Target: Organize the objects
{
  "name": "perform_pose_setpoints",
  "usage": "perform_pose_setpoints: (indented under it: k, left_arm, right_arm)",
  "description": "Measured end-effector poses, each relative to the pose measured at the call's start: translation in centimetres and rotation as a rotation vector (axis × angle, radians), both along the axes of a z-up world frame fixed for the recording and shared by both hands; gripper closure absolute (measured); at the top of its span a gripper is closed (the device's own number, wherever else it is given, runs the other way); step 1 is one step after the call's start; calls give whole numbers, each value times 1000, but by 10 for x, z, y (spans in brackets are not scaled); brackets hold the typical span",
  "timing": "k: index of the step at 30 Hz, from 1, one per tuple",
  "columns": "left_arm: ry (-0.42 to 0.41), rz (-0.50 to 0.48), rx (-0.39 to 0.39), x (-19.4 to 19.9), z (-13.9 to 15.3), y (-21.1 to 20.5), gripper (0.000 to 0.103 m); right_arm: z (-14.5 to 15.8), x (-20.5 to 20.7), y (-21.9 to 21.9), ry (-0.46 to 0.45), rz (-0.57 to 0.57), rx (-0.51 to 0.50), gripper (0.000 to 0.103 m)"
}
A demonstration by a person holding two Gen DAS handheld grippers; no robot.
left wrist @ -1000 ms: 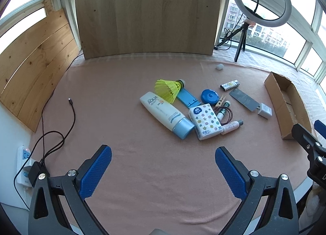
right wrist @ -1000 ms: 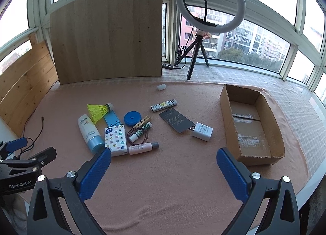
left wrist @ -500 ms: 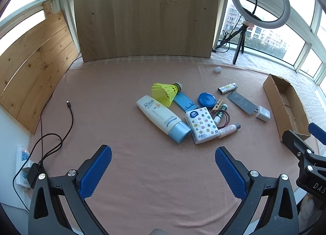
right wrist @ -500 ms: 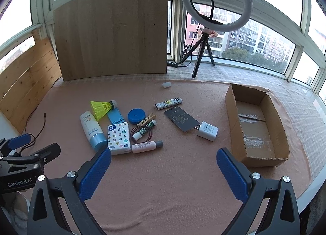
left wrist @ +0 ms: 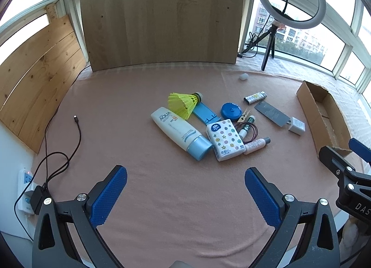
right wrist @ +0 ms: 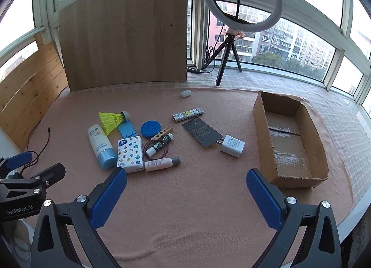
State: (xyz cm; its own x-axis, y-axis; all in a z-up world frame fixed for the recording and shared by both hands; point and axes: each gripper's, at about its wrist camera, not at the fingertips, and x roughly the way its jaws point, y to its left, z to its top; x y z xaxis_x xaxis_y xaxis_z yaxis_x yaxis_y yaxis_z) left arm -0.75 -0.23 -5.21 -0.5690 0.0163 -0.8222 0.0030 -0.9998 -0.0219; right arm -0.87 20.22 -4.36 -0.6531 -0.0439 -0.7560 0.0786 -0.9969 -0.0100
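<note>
Both views have drawn back and lifted a touch over the last second, so the pile sits farther off now and nothing in it has shifted. The clutter lies mid-counter, and the cardboard box [right wrist: 289, 138], well apart to the right, stands empty, so the sorting looks not yet begun.

In the pile, the sunscreen tube [left wrist: 180, 135] touches the tissue pack [left wrist: 225, 139]. The yellow shuttlecock [left wrist: 183, 104] leans over the blue stand [left wrist: 205, 114] at the far side. A lip balm [right wrist: 160, 143] lies across the hair tie [right wrist: 156, 148], with the pink bottle [right wrist: 162, 163] just near of them. The white charger [right wrist: 232, 145] sits on the corner of the dark card [right wrist: 201, 131], the closest pieces to the box. The lighter [right wrist: 187, 114] and a small white cap [right wrist: 186, 93] lie farther back.

The left hand-held gripper [left wrist: 185, 196] hovers spread wide and empty over bare cloth. The right hand-held gripper [right wrist: 186, 198] does the same, fully apart, nothing between the pads.

The risk, as I read it, is that crowding. Closing on the lip balm could snag the hair tie, and grabbing the tissue pack could roll the tube. The light shuttlecock might tip away.

There is plenty of open counter [right wrist: 204, 198] near the grippers and between pile and box. Watch the near right counter edge beside the box, and the loose cable [left wrist: 69, 147] at far left.
</note>
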Motion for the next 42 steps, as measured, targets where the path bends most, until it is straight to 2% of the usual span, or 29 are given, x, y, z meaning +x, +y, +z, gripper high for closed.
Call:
perform_pose_setpoints:
  k: [7,12,15,20,30,32,35,39,42]
  left_arm:
    - [6,2,0,-3,0,0,0]
    - [-42,17,15,-8,-18,-10,0]
    - [-73,20,36,-12,-31,-16,1]
    - [-90,16,24,-15,-45,-16,1]
    - [-100,73,20,-16,-53,-35,4]
    - [-103,95,22,-14,-53,-42,4]
    - [-107,136,23,-10,-54,-54,4]
    - [-104,176,33,-6,-54,-67,4]
    - [-102,184,37,-4,-53,-71,4]
  right_arm:
    - [-1,-2,3,-8,4,-8,1]
    - [-7,-9,8,-33,14,-36,2]
    - [-17,-20,10,-69,32,-82,10]
    - [-42,-45,4,-157,84,-148,35]
    - [-65,-108,-29,-281,208,-229,46]
    - [-71,-125,-37,-320,225,-271,56]
    - [-82,-149,-51,-376,245,-302,65]
    - [-92,-169,-78,-403,294,-261,67]
    - [-103,-180,-93,-438,317,-242,76]
